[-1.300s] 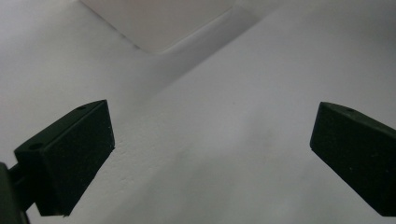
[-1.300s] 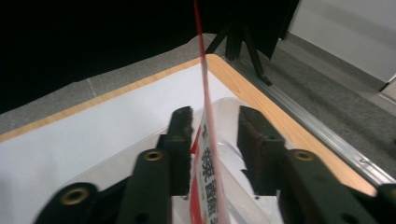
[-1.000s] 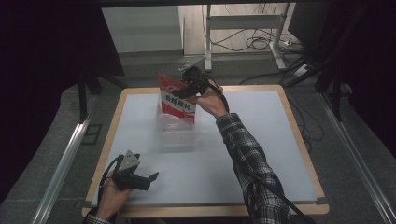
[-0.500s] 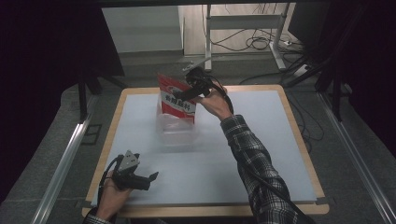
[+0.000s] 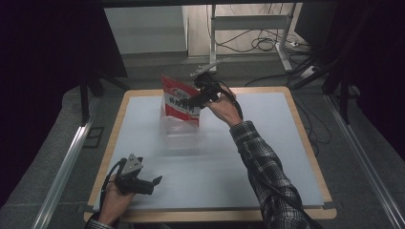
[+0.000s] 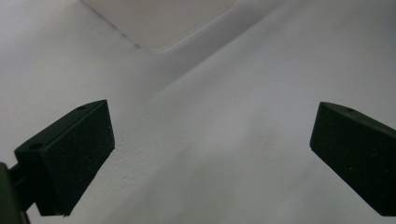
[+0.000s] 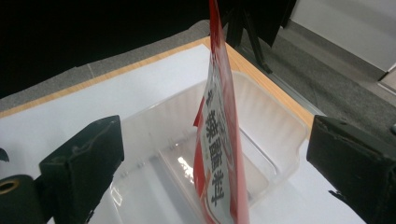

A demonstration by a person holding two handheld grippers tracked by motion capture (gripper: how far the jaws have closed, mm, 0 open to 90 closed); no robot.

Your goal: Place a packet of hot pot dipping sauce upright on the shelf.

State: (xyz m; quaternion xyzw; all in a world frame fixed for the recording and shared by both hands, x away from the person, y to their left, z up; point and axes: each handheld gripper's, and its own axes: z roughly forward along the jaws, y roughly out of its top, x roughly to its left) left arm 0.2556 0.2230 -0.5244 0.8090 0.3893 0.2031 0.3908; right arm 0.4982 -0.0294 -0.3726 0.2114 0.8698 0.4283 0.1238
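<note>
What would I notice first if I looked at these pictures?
The bright red packet stands out first, upright in a clear plastic tray near the far edge of the white table. The right claw is right at it, and its jaws have just been opening, wide apart with the packet standing between them, not pinched. Down at the near left corner, the left claw waits open over bare table.

1. We're looking at a lab-style recording room: dark curtains close in the left and right sides.
2. A wood-edged table with a white top sits on grey carpet.
3. Loose cables sprawl behind, by a metal desk frame.
4. An aluminium rail runs alongside.
</note>
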